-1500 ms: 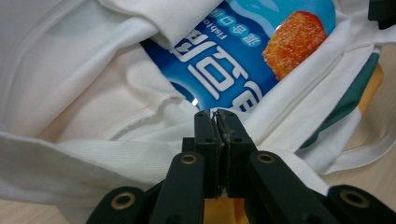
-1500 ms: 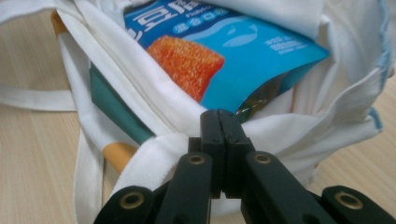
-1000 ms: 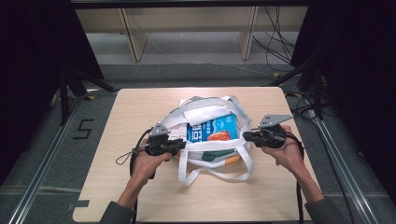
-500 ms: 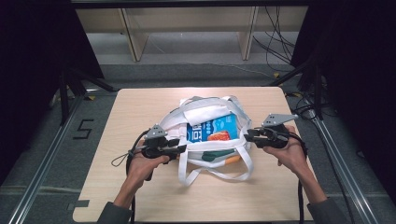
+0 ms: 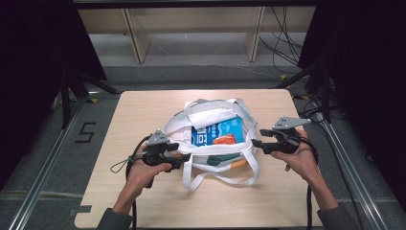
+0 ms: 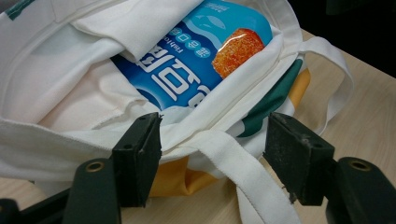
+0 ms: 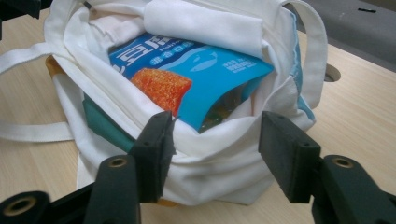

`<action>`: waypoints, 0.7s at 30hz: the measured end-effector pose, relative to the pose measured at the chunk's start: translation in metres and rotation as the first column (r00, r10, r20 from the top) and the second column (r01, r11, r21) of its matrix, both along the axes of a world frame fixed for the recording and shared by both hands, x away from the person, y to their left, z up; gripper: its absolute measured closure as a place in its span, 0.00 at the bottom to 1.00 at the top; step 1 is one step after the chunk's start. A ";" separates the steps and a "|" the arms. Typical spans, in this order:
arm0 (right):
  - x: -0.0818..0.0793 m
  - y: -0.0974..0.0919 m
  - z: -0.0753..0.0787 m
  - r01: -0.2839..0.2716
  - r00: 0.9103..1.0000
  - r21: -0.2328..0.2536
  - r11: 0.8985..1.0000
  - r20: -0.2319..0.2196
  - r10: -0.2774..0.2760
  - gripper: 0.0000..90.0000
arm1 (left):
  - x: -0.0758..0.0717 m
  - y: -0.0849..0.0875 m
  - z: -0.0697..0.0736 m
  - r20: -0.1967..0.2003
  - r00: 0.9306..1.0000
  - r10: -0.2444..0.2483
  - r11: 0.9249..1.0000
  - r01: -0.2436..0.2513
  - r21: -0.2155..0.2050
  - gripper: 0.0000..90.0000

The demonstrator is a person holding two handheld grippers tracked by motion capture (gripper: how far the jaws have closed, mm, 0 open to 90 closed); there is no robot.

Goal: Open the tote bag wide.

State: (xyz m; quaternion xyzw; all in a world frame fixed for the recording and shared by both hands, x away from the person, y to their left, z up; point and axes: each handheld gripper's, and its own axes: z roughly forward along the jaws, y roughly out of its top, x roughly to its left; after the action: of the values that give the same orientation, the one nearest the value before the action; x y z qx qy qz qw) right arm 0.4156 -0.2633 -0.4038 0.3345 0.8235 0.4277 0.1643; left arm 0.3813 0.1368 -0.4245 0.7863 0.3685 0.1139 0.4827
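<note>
Pale wooden table (image 5: 143, 115) carries a white tote bag (image 5: 210, 115) lying mouth-open so its blue snack packet (image 5: 218, 133) shows, while left hand-held gripper (image 5: 184, 156) and right hand-held gripper (image 5: 253, 143), jaws just opening, flank its rim, gripping nothing.

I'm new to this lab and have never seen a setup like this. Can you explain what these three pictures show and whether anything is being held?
A person sits at a wooden table with a hand-held tool in each hand: the left gripper and the right gripper. The high view looks down from above. The other two pictures come from small cameras riding on each gripper, looking along its two black jaws.

On the table lies a white cloth tote bag, mouth open, with a blue snack packet inside.

Nothing is held. Both pairs of jaws have just been opening. The bag's rim lies between them, and one left pad touches it, but neither pair presses on it.
</note>
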 end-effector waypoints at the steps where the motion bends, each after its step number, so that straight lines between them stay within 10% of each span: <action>1: -0.001 0.000 0.000 0.007 1.000 0.007 1.000 -0.012 -0.007 0.47 | -0.001 0.001 0.000 0.004 1.000 0.015 1.000 -0.015 -0.004 0.38; 21: -0.011 -0.009 -0.010 0.069 0.998 -0.006 0.998 0.000 -0.069 0.29 | -0.012 0.008 -0.010 -0.003 1.000 0.012 1.000 -0.012 -0.002 0.23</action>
State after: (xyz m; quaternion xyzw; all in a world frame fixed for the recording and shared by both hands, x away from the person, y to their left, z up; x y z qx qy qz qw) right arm 0.4042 -0.2725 -0.4134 0.3624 0.8128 0.4191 0.1798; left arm 0.3691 0.1452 -0.4344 0.7837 0.3740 0.1154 0.4824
